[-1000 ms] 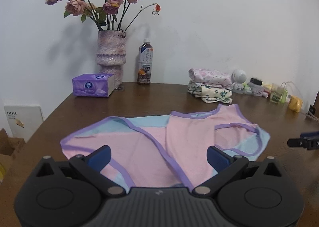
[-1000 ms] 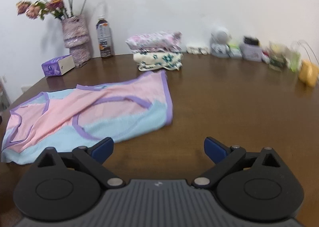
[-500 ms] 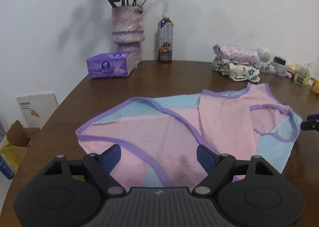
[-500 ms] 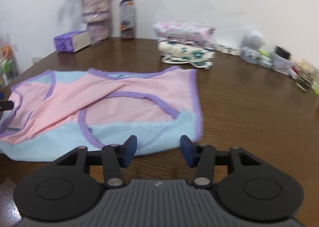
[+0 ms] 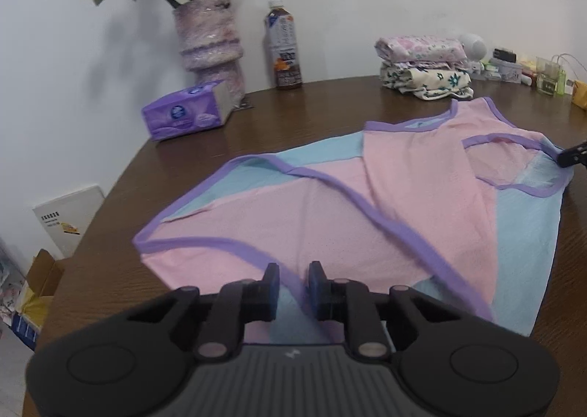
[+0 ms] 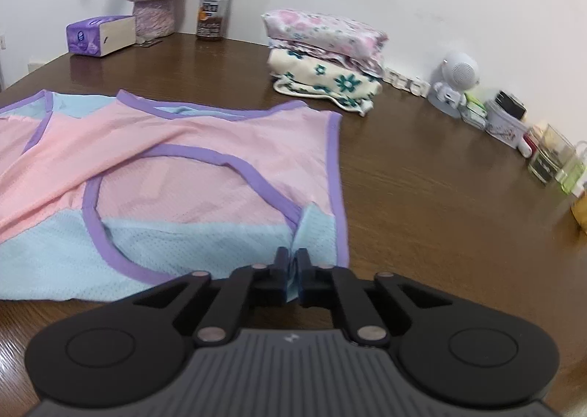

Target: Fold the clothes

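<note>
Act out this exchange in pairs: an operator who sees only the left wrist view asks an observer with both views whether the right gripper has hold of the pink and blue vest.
Operator: My view shows only a dark tip at the far edge of the vest. Has the right gripper closed on it?
Observer: Yes. It is shut, pinching the light blue part of the vest.
Operator: Where on the garment is that?
Observer: At the corner beside the purple-trimmed side edge, just below the armhole trim. The cloth rises in a small peak there.
</note>
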### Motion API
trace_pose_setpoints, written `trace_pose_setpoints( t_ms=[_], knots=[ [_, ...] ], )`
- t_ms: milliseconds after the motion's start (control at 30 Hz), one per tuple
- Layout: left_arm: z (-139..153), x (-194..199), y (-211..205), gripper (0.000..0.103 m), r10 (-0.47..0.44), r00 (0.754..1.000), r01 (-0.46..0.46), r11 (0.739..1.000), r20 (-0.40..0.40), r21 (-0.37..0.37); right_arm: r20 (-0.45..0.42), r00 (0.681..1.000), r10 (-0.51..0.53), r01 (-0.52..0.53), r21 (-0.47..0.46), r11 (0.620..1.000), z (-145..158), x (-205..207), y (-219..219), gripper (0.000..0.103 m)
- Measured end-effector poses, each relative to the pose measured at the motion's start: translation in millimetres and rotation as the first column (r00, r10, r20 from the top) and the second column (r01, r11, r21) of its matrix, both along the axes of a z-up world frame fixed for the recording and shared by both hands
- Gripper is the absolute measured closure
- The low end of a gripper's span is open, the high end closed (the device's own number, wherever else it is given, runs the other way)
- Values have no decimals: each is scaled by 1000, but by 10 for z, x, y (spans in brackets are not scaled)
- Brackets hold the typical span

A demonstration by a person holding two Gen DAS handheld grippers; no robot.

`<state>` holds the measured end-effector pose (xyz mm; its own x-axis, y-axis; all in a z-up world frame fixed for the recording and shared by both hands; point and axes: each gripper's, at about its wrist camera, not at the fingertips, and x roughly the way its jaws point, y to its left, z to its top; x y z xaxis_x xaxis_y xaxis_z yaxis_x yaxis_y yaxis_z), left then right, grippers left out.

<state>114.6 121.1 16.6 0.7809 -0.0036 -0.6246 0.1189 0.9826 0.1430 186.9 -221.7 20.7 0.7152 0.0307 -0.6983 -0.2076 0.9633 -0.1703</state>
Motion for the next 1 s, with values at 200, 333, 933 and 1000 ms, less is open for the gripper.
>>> trace_pose_setpoints(
  t_ms=[200,333,933,1000],
  knots=[
    [83,-215,291,93,84,996,-83,995,8,-55,1,1000,9,-9,54,998,36,-247,-207,101],
    [138,-359,486,85,139,990,-138,986,11,-92,-10,1000,14,-13,88,996,45,-414,-303,98],
    [38,-346,830,88,308,951,-307,950,-6,-55,51,999,-12,4,137,991,60,-388,-367,63],
    [78,-374,887,83,347,938,-346,935,3,-76,48,999,-10,3,140,990,46,-367,-364,63]
  ],
)
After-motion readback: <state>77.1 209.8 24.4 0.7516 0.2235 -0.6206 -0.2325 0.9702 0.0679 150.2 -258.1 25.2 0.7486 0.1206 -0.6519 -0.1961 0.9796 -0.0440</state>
